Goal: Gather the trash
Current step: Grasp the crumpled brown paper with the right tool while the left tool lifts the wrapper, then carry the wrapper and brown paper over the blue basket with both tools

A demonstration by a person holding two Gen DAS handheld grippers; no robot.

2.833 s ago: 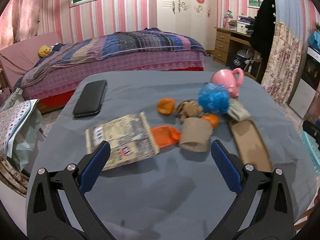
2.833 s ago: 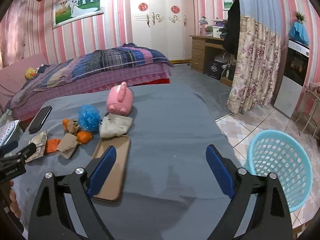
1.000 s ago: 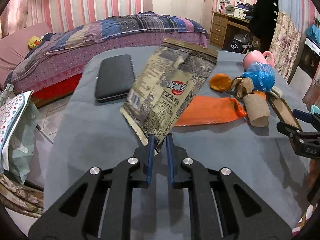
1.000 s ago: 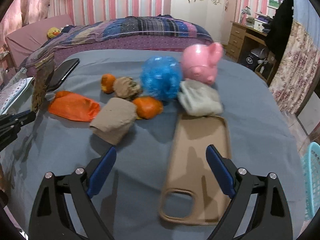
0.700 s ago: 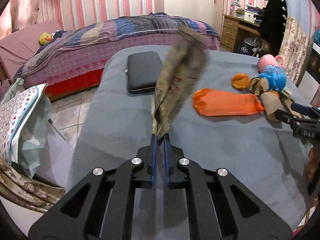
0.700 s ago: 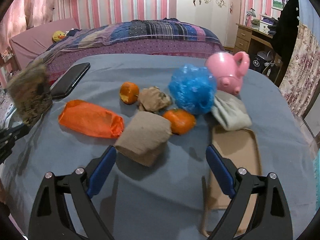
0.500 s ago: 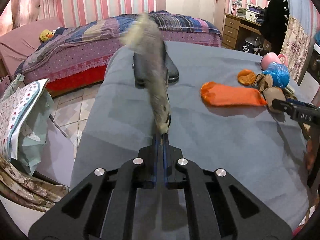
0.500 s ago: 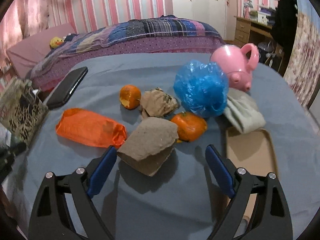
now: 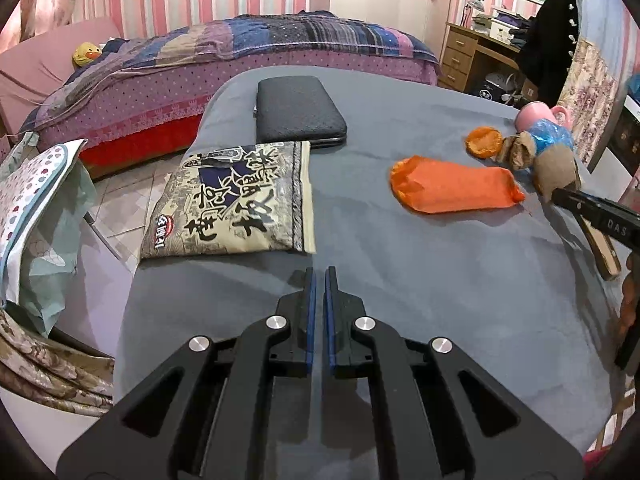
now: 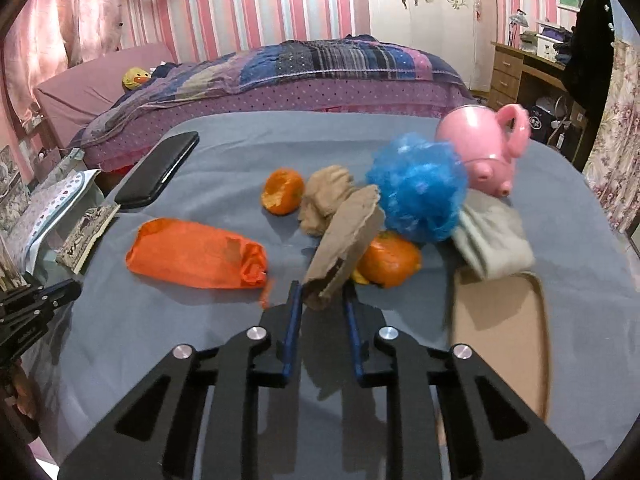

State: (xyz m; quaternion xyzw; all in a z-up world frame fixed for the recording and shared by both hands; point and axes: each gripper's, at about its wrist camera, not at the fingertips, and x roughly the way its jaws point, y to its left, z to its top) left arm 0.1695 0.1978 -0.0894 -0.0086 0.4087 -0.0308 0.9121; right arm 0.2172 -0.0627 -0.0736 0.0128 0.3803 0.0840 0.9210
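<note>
On the grey bench (image 10: 560, 240), right gripper (image 10: 320, 292) clamped on the near end of the brown paper scrap (image 10: 348, 236), long axis pointing up and away; pick-up under way, carrying to a bin judged next; left gripper (image 9: 319, 276) closed, empty, just short of the snack packet (image 9: 240, 200).

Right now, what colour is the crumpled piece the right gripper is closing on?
Tan brown, like kraft paper, seen best in the right wrist view between the right gripper fingers.
</note>
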